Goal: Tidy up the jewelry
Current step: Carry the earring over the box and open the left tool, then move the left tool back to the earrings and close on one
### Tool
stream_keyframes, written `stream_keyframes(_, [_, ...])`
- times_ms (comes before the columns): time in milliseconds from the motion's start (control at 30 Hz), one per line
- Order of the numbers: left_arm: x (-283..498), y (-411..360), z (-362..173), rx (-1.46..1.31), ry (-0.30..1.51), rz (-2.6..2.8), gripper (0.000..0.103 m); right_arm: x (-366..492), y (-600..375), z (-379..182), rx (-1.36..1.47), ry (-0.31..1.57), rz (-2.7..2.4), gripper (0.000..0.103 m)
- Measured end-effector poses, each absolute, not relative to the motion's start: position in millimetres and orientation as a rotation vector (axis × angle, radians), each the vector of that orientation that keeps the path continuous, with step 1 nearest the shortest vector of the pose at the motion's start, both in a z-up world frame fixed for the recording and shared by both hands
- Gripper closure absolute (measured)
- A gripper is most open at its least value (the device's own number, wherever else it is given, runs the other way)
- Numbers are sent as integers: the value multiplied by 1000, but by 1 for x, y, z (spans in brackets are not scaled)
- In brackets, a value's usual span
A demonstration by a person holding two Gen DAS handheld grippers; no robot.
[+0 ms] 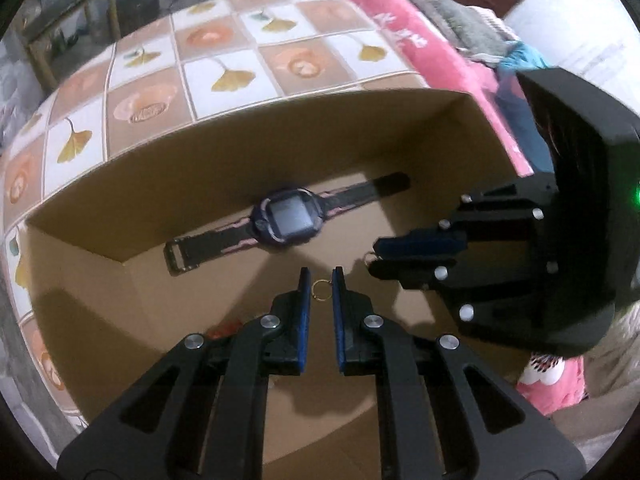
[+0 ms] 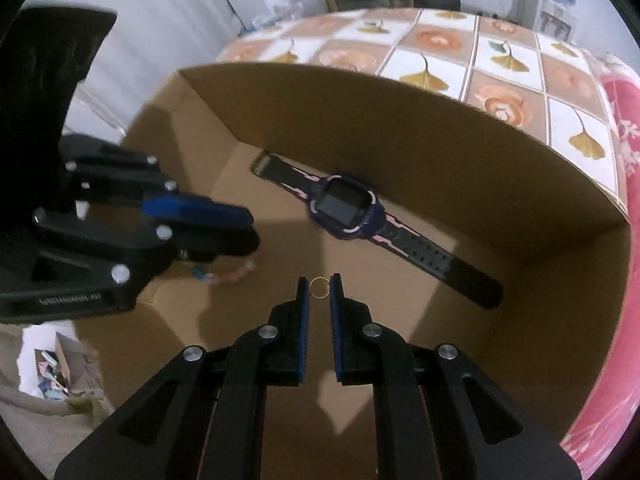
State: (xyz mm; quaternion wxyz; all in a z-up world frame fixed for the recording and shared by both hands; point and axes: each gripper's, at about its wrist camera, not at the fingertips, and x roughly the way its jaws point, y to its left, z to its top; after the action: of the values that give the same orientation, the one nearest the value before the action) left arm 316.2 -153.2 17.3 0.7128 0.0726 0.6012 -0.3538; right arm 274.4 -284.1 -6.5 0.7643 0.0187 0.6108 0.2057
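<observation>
Both grippers hang over an open cardboard box (image 1: 280, 140) (image 2: 400, 120). A dark purple smartwatch (image 1: 288, 220) (image 2: 346, 208) with a black and pink strap lies flat on the box floor. My left gripper (image 1: 321, 284) is shut on a small gold ring (image 1: 322, 290) at its fingertips, just short of the watch. My right gripper (image 2: 319, 286) pinches another small gold ring (image 2: 320, 289) the same way. In the left wrist view the right gripper (image 1: 374, 258) comes in from the right with its ring (image 1: 369, 258) showing at the tips. In the right wrist view the left gripper (image 2: 252, 226) is at the left.
A pale beaded piece (image 2: 228, 276) lies on the box floor below the left gripper, and something red (image 1: 224, 328) shows beside my left finger. The box stands on a tablecloth (image 1: 224, 76) printed with ginkgo leaves. Pink fabric (image 1: 404, 28) lies along one side.
</observation>
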Motion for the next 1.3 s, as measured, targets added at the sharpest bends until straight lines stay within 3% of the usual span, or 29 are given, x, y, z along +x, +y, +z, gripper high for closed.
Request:
stream_keyframes(400, [345, -158, -9, 245, 1407, -658, 92, 287, -274, -15, 13, 1362, 412, 92])
stream_keyframes(500, [346, -155, -7, 240, 1391, -640, 70, 288, -278, -16, 46, 1376, 398, 92])
stream_keyframes(700, [341, -145, 10, 212, 1337, -643, 68, 280, -294, 7, 103, 1307, 393, 91])
stream_keyframes(767, [336, -140, 23, 201, 1299, -652, 68, 273, -301, 19, 129, 1268, 394, 84])
stream_keyframes(900, [319, -124, 58, 158, 1201, -663, 67, 247, -324, 57, 199, 1152, 396, 82])
stream_keyframes(1000, [292, -103, 88, 126, 1085, -706, 57, 218, -337, 88, 225, 1043, 395, 81])
stream_keyframes(1100, [253, -84, 110, 163, 954, -720, 49, 181, -338, 106, 214, 945, 375, 69])
stream_keyframes(1300, [173, -46, 115, 109, 780, -839, 36, 93, -332, 109, 233, 802, 458, 67])
